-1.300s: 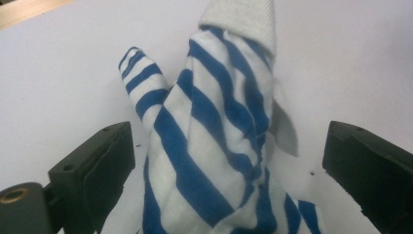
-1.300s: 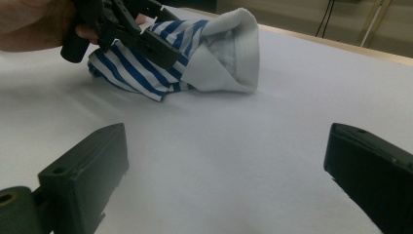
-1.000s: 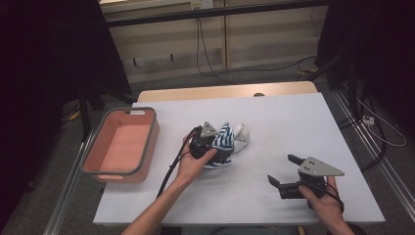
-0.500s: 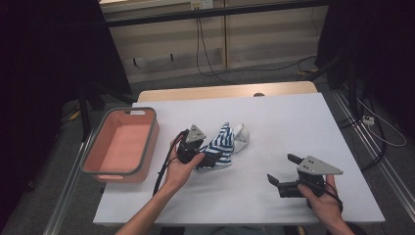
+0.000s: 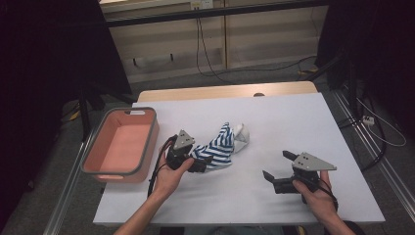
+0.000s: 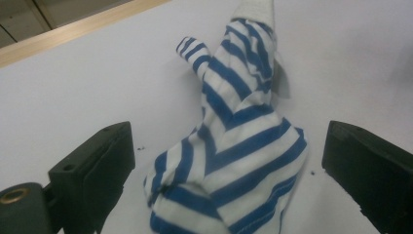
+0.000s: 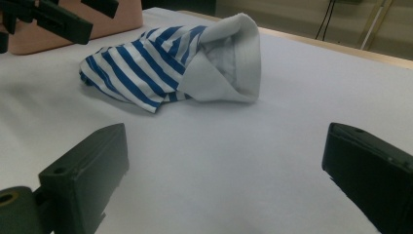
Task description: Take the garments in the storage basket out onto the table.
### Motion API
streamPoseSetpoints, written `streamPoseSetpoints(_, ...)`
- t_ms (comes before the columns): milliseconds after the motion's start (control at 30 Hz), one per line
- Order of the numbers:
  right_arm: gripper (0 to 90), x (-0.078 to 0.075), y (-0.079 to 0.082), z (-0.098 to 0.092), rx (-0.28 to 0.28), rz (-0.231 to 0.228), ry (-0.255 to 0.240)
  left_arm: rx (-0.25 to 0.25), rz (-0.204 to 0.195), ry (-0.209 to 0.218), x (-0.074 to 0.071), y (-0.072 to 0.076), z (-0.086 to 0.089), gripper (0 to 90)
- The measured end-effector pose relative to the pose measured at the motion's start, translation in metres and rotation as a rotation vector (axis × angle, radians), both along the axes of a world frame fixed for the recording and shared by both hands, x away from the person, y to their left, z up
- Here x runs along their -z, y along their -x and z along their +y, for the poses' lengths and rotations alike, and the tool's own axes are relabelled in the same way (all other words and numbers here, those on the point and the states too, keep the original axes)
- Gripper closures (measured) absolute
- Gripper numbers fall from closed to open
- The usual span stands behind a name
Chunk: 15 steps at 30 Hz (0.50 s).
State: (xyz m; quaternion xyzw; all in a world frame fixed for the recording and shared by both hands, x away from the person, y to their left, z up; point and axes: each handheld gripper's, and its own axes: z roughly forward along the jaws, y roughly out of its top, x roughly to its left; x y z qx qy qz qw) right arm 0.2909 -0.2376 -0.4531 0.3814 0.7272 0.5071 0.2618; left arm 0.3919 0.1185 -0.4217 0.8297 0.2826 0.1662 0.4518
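While the claws work: a person at a white desk [image 5: 293, 127] holds a two-jaw claw in each hand, working on a small blue-and-white striped garment [image 5: 219, 149].
Garment: it lies crumpled near the middle of the desk, its white hem or cuff turned toward the far right, and rests on the desk surface.
Left claw [image 5: 198, 164]: jaws spread wide, one to each side of the garment's near left end, not yet pinching it; in the left claw view the cloth [image 6: 229, 156] sits between the two black jaws.
Right claw [image 5: 280, 169]: jaws spread, holding nothing, low over bare desk at the near right, well apart from the garment; its own view looks across open desk at the cloth [image 7: 170, 63].
Bin [image 5: 147, 147]: a salmon-pink bin with a grey rim stands at the left edge of the desk, just beside the left hand [image 5: 169, 176].
Risk, thin grip: closing on a single loose fold would probably let the rest trail or slip free.
Risk, dragging: pulling sideways before lifting could bunch the cloth further.
Risk, bin: a swing to the left may knock the bin rim.
Open room: wide bare desk to the right and far side.
Edges: the near desk edge lies close behind both hands.
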Motion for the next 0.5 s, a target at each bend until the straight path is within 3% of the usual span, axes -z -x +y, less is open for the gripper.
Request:
streamPoseSetpoints(267,3.1,-0.002,-0.006,0.001,0.015,0.004,-0.009,-0.027,0.011,0.013,0.004,0.006,0.02,5.2)
streamPoseSetpoints(500,2.8,-0.003,-0.015,0.01,0.001,0.031,0.019,-0.033,0.001,0.025,0.003,0.013,0.034,5.2)
